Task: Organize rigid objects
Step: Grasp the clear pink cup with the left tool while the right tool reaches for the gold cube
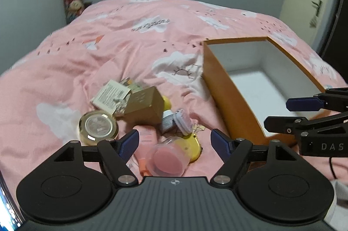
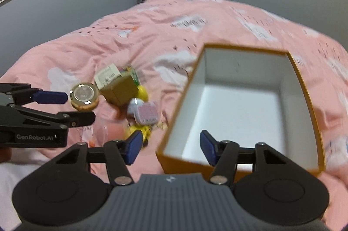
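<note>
Left wrist view: a pink bed (image 1: 108, 52) is seen, and on it an orange box (image 1: 226, 98) with a white, empty inside. Just left of the box a heap of small things is spread: a gold carton (image 1: 145, 109), a round gold tin (image 1: 97, 125), a clear jar (image 1: 168, 157) with a pink lid. The left gripper (image 1: 174, 144) is held wide above the jar, with nothing between its pads. The right gripper (image 2: 170, 147) is held half open over the near corner of the box, also empty. The first pick seems to be in preparation. Next, the jar is to be straddled, gripped, and carried into the box.
</note>
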The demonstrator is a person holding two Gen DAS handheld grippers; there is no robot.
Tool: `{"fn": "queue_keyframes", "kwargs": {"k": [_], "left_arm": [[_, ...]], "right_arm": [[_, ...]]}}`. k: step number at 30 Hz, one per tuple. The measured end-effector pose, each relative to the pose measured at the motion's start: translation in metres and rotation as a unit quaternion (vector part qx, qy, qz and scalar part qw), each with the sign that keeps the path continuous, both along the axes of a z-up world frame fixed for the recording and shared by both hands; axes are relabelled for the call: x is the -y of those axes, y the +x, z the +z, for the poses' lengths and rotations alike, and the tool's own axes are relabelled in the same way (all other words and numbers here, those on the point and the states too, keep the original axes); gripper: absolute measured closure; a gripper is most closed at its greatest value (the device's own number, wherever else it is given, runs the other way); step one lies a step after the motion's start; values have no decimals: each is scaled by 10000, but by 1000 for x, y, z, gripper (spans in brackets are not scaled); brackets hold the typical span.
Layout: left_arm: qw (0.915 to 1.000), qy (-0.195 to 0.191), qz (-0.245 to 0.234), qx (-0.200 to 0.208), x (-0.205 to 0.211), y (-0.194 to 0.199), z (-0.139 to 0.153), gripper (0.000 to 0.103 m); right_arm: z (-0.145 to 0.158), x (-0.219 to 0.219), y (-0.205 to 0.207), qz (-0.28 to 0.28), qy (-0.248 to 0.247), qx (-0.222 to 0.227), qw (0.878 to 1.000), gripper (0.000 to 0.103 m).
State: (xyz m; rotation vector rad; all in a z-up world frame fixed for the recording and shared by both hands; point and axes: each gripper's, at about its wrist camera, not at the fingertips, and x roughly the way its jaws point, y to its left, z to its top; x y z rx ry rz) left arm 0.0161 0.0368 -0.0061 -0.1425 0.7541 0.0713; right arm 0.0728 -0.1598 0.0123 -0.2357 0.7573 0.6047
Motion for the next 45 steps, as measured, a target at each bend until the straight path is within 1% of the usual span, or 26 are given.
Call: {"fn": "queue_keyframes", "kwargs": {"k": [3,4,6,8,10,12,14,16,18,22,29,36,39,40,43,45], "left_arm": [[9994,-233,237,-132,-13,1,-4,14],[9988,-315,313,-195,-18,3,-7,14],[9970,-514,471,-343,-26,3,-12,14],[9948,-688,592,-464,-34,5,-17,14],[9922,-860,698,-574,-40,6,-22,14],[9899,-1000,792,-624,-43,6,-27,14],[9884,-1100,805,-672,-46,8,-31,14],[9868,-1159,850,-751,-47,10,-36,14],[9847,-1242,842,-886,-48,12,-43,14],[9812,-1368,833,-1079,-50,18,-55,14],[9760,-1596,811,-1242,-53,28,-69,14],[9711,-1811,846,-1301,-56,37,-80,14],[9710,-1922,847,-1145,-57,37,-78,17],[9703,-1988,829,-1097,-57,37,-77,15],[9662,-2275,682,-1003,-55,41,-78,15],[9655,-2335,635,-964,-53,44,-78,14]], "right_arm": [[0,-17,6,299,-110,112,9994,48],[-1,-23,9,380,-133,89,9992,50],[-7,-37,15,570,-171,16,9982,51],[-13,-50,20,731,-250,-41,9970,58],[-20,-61,23,898,-347,-118,9953,63],[-28,-71,26,1059,-468,-211,9931,64],[-35,-79,28,1197,-559,-317,9907,67],[-42,-86,30,1308,-679,-402,9883,67],[-47,-92,32,1386,-800,-421,9862,67],[-58,-101,37,1451,-1068,-473,9825,70],[-71,-107,46,1529,-1215,-639,9787,83],[-79,-111,53,1611,-1312,-661,9759,91],[-81,-113,56,1671,-1332,-653,9747,93],[-82,-113,57,1694,-1359,-627,9741,94],[-82,-115,58,1786,-1444,-581,9715,93],[-81,-116,60,1842,-1483,-571,9700,94]]}}
